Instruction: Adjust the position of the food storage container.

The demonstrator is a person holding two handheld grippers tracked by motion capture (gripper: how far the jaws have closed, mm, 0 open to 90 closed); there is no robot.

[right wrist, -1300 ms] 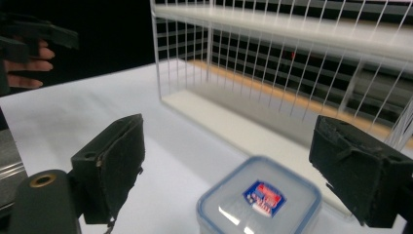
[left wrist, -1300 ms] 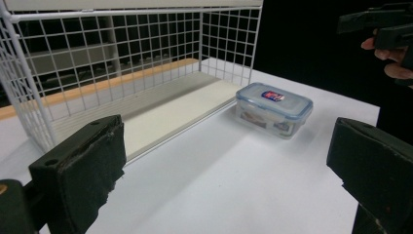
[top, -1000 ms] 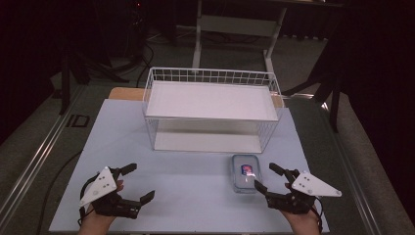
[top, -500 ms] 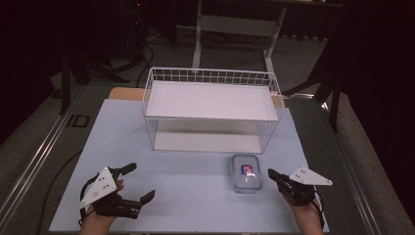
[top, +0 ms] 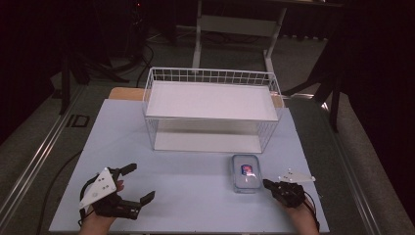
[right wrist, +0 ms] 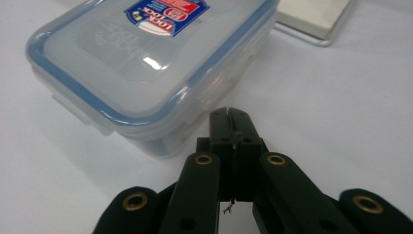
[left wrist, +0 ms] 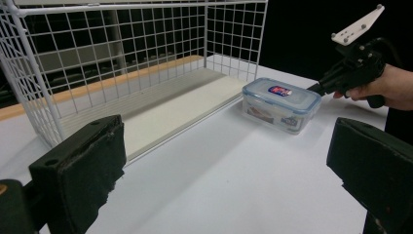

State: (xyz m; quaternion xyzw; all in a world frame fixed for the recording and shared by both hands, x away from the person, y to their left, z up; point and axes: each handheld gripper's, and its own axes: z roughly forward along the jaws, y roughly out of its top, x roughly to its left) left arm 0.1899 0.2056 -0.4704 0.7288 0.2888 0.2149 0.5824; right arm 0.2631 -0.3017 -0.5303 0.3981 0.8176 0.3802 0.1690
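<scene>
A clear plastic container (top: 245, 172) with a blue-rimmed lid and a red-and-blue label lies on the white table, just in front of the wire basket's right end. My right gripper (top: 267, 184) sits at the container's near right corner, jaws pressed together with nothing between them. In the right gripper view its shut tip (right wrist: 229, 113) almost touches the container (right wrist: 146, 58) at a side latch. My left gripper (top: 141, 182) rests at the front left, wide open and empty. The left gripper view looks between its open jaws at the container (left wrist: 281, 100) and the right gripper (left wrist: 341, 78) beyond.
A white wire basket (top: 210, 76) with a white floor board stands at the table's back centre; its mesh wall (left wrist: 122, 48) is close on the left gripper's left. The table's front edge runs just behind both hands.
My right gripper's jaws have gone from open to shut, and it has edged in toward the container's near right corner. The left gripper has stayed where it was.
</scene>
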